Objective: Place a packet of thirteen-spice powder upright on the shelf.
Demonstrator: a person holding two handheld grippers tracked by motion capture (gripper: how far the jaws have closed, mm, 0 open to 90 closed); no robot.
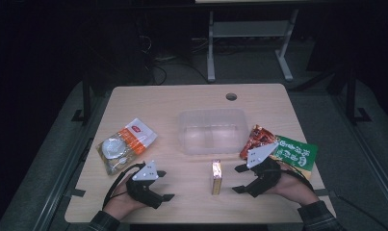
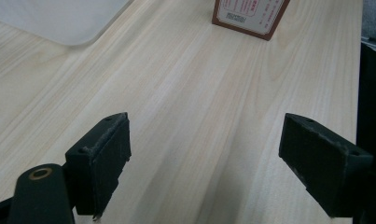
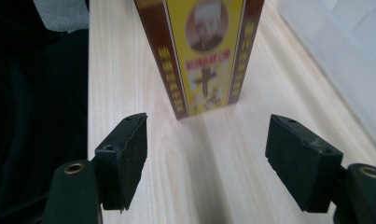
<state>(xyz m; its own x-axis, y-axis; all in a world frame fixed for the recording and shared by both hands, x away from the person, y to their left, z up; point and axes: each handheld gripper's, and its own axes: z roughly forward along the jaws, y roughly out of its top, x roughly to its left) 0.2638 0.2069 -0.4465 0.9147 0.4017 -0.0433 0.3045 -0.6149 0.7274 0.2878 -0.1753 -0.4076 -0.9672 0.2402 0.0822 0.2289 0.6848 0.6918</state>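
Our right gripper is gaping wide with nothing in it, the yellow box standing dead ahead. Box's long axis runs up-down, and the left gripper sits farther off, also open.

In my right hand-held gripper view, the tall yellow and brown cardboard box runs off the top edge, and its print is too blurred to read. My left hand-held gripper view cuts the same box down to one lower corner, and the clear plastic tub to one corner as well.
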